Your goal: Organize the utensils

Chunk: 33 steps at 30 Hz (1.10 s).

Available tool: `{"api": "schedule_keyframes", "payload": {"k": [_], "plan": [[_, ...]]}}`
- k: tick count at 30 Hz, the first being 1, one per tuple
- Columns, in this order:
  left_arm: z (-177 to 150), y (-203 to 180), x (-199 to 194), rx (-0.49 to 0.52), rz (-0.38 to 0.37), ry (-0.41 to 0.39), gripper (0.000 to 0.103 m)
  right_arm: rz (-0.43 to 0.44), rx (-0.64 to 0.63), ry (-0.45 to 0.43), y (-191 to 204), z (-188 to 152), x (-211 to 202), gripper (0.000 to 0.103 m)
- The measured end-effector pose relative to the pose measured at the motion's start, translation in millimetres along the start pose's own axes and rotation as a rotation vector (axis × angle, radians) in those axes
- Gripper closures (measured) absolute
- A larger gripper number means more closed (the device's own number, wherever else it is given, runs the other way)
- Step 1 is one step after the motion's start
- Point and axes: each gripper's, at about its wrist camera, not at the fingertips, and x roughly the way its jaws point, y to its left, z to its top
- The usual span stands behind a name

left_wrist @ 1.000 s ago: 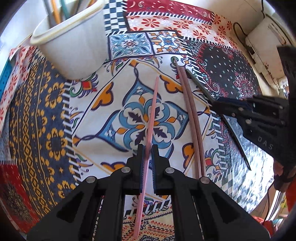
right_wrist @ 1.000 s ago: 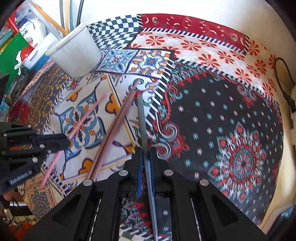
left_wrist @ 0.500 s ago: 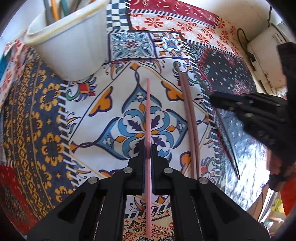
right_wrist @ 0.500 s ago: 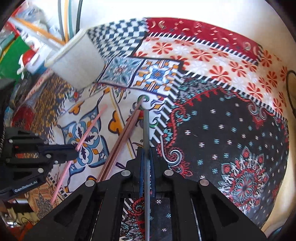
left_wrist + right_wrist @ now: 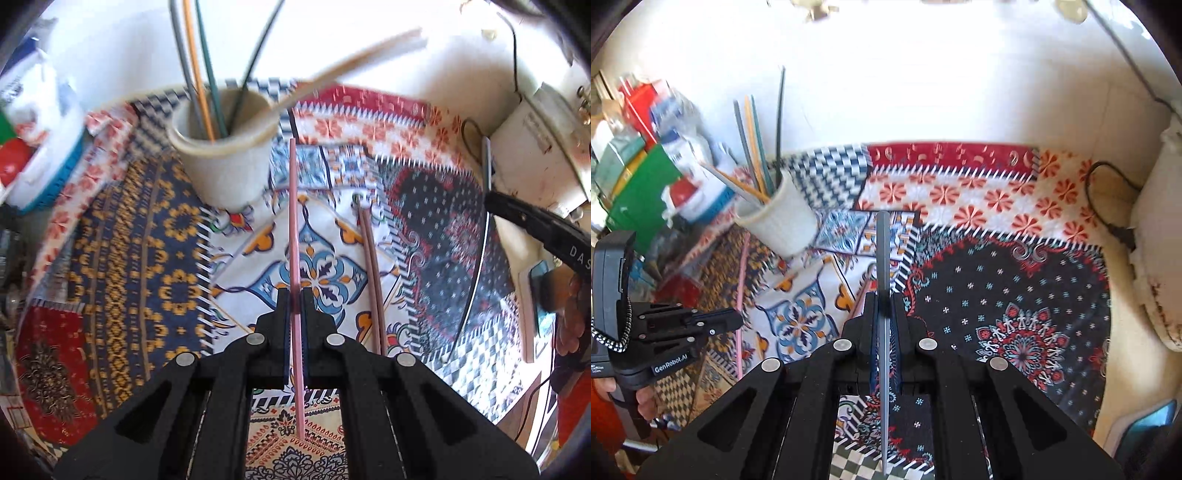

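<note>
1. Your left gripper [image 5: 294,295] is clamped on a pink chopstick [image 5: 293,221], which runs forward between the jaws; its far tip appears beside the white cup [image 5: 225,162].
2. Your right gripper [image 5: 885,299] is clamped on a grey chopstick [image 5: 882,251], whose far end points toward the back of the patterned cloth [image 5: 997,280].
3. The white cup stands on the cloth, ahead and to the left in both views, and holds several thin sticks [image 5: 199,66] in grey, orange and dark green.
4. A brown pair of chopsticks [image 5: 371,273] lies flat on the cloth, just right of your left gripper, the two sticks side by side.
5. In the right wrist view, your left gripper appears at lower left with the pink chopstick crossing its jaws.
</note>
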Motion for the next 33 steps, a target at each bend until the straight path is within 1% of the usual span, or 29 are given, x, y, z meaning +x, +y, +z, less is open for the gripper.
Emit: {"api": "schedule_keyframes", "payload": {"k": [9, 10, 12, 17, 19, 22, 23, 26, 28, 29, 30, 32, 33], "plan": [[4.3, -5.9, -51.2, -0.005, 0.038, -0.158, 0.100, 0.011, 0.019, -0.135, 11.9, -1.1, -46.8, 0.098], [4.8, -6.5, -56.8, -0.005, 0.040, -0.172, 0.100, 0.013, 0.022, -0.145, 12.6, -0.5, -50.1, 0.098], [5.4, -6.9, -65.7, -0.001, 0.047, -0.199, 0.100, 0.017, 0.028, -0.161, 13.4, 1.0, -56.7, 0.102], [6.2, -7.6, -82.6, -0.004, 0.052, -0.252, 0.100, 0.011, 0.027, -0.199, 15.6, 5.8, -67.9, 0.102], [6.9, -6.1, -86.6, -0.014, 0.049, -0.263, 0.100, 0.008, 0.018, -0.194, 15.8, 8.3, -66.6, 0.102], [6.9, -2.6, -90.0, -0.035, 0.044, -0.273, 0.100, 0.006, 0.023, -0.161, 12.3, 8.7, -58.6, 0.102], [6.4, -1.6, -91.4, -0.041, 0.044, -0.275, 0.100, 0.010, 0.030, -0.143, 9.5, 7.9, -54.0, 0.102], [5.5, 2.6, -93.6, -0.056, 0.051, -0.283, 0.100, -0.018, 0.059, -0.080, -2.2, 4.2, -35.3, 0.101], [5.5, 6.4, -94.5, -0.069, 0.059, -0.288, 0.100, -0.028, 0.081, -0.022, -11.2, 2.5, -20.1, 0.096], [5.6, 8.4, -95.2, -0.076, 0.064, -0.292, 0.100, -0.031, 0.094, 0.009, -16.2, 2.2, -11.5, 0.088], [5.5, 10.3, -96.1, -0.085, 0.069, -0.297, 0.100, -0.037, 0.105, 0.035, -20.8, 2.0, -2.9, 0.078], [6.0, 15.2, -98.7, -0.103, 0.075, -0.307, 0.100, -0.057, 0.129, 0.057, -29.4, 2.2, 13.2, 0.065], [6.4, 17.6, -100.0, -0.112, 0.078, -0.312, 0.100, -0.069, 0.135, 0.063, -31.9, 3.4, 19.5, 0.065]]}}
